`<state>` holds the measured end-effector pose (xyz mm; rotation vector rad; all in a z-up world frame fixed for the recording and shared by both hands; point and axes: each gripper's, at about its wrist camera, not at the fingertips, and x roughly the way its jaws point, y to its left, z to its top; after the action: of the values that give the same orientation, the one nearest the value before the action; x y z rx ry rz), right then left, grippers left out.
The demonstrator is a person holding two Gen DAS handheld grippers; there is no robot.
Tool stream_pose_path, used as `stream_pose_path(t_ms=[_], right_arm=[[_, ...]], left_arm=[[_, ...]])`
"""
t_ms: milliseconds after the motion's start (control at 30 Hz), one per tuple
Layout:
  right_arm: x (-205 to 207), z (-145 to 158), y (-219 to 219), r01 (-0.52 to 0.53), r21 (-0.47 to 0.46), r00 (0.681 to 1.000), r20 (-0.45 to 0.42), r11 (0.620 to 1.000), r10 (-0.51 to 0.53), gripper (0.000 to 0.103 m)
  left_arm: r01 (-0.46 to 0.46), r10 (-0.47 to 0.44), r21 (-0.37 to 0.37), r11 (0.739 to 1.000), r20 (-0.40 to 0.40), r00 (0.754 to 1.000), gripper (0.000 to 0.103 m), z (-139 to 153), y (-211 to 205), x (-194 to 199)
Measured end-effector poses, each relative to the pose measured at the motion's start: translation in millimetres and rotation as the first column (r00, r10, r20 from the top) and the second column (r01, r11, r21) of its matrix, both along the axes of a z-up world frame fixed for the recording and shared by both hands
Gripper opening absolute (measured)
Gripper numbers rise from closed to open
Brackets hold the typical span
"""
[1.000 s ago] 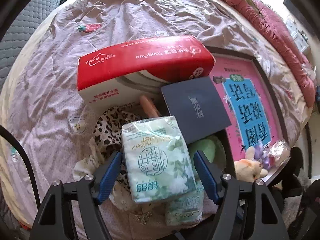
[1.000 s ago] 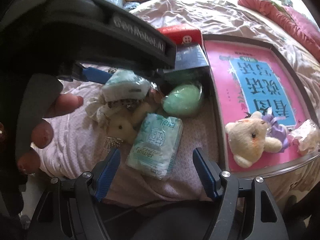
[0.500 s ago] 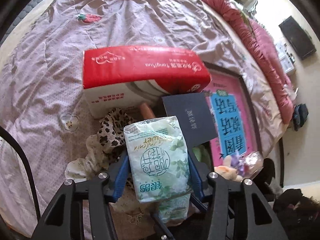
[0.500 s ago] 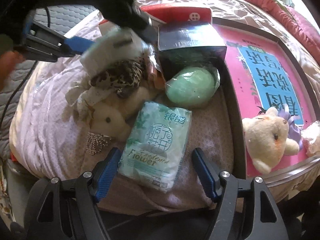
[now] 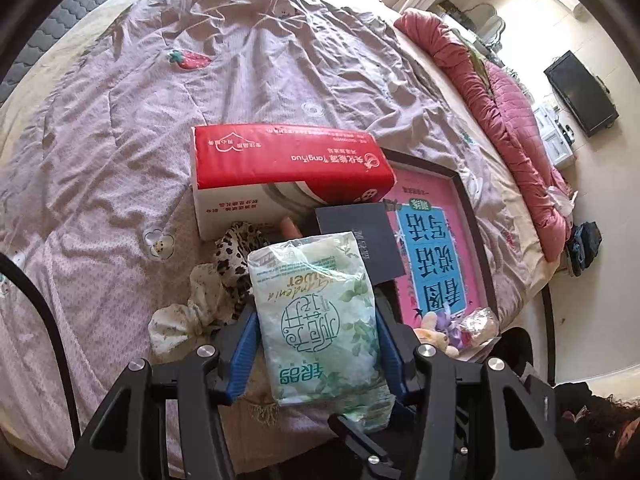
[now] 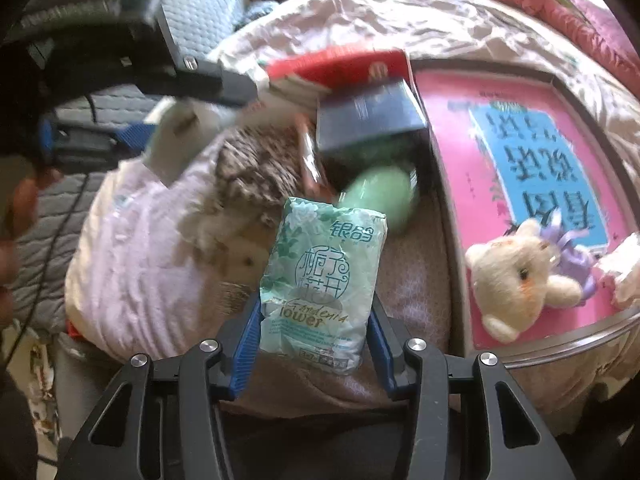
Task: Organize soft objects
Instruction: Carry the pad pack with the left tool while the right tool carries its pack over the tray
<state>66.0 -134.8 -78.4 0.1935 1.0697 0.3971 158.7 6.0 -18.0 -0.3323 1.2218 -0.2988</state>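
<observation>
with the left gripper [image 5: 316, 344] pinching 1 tissue pack [image 5: 320, 320], the right gripper [image 6: 312, 344], closing on the second pack [image 6: 320, 284] beside the red box [image 6: 344, 68], should be squeezed gently.

Two green tissue packs sit in the jaws, one tissue pack [image 5: 320, 320] in the left view and a second pack [image 6: 324, 280] in the right view, on a bed that also carries one red tissue box [image 5: 288, 160], one dark navy box [image 5: 360, 236], one pink framed board [image 5: 436, 248], one green egg-shaped object [image 6: 380, 196], one cream plush bear [image 6: 516, 276] and one leopard-print cloth [image 5: 236, 248]; one clear wrapped packet [image 5: 480, 322] lies at the board's corner, beside the bear
</observation>
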Motion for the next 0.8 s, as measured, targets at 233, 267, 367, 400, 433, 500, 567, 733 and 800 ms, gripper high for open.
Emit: stream_pose_path(t_ms=[233,267,367,400,433,500,567,733,800], right_arm=[[-0.7,31.7,-20.6,0.033,0.001,0.996,0.085,0.999,-0.033,0.05],[-2.0,37.0,-28.8,0.042,-0.002,0.994,0.099,0.999,-0.041,0.05],[-1.9,53.5,-48.9,0.063,-0.018,0.988,0.144,0.998,-0.06,0.05],[-2.0,55.4,-52.6,0.069,-0.014,0.987,0.148,0.997,-0.067,0.05],[-1.6,57.4,-57.1,0.077,-0.008,0.986,0.151,0.997,-0.075,0.05],[-0.8,61.0,-69.9,0.095,-0.015,0.983,0.158,0.995,-0.091,0.05],[-1.9,62.0,-80.2,0.116,-0.018,0.98,0.163,0.993,-0.112,0.05],[-4.9,75.7,-112.4,0.166,-0.008,0.969,0.187,0.986,-0.161,0.05],[-5.4,81.8,-126.4,0.185,0.001,0.964,0.192,0.983,-0.182,0.05]], left_arm=[[-0.002,0.001,0.019,1.0,0.041,0.999,0.054,18.2,-1.0,-15.1],[-0.001,-0.001,0.025,1.0,0.049,0.999,0.054,21.3,-2.9,-16.8],[0.011,-0.013,0.035,0.999,0.074,0.997,0.054,29.9,-10.2,-24.5],[0.015,-0.018,0.037,0.999,0.078,0.997,0.054,31.5,-12.8,-26.1],[0.02,-0.023,0.04,0.999,0.083,0.996,0.054,33.5,-16.4,-28.4],[0.03,-0.033,0.041,0.999,0.091,0.995,0.054,37.2,-23.4,-33.2],[0.043,-0.046,0.039,0.998,0.097,0.994,0.054,40.2,-31.1,-36.9],[0.085,-0.091,0.056,0.995,0.127,0.988,0.054,51.4,-56.4,-45.6],[0.104,-0.112,0.067,0.992,0.14,0.984,0.054,56.4,-67.9,-49.1]])
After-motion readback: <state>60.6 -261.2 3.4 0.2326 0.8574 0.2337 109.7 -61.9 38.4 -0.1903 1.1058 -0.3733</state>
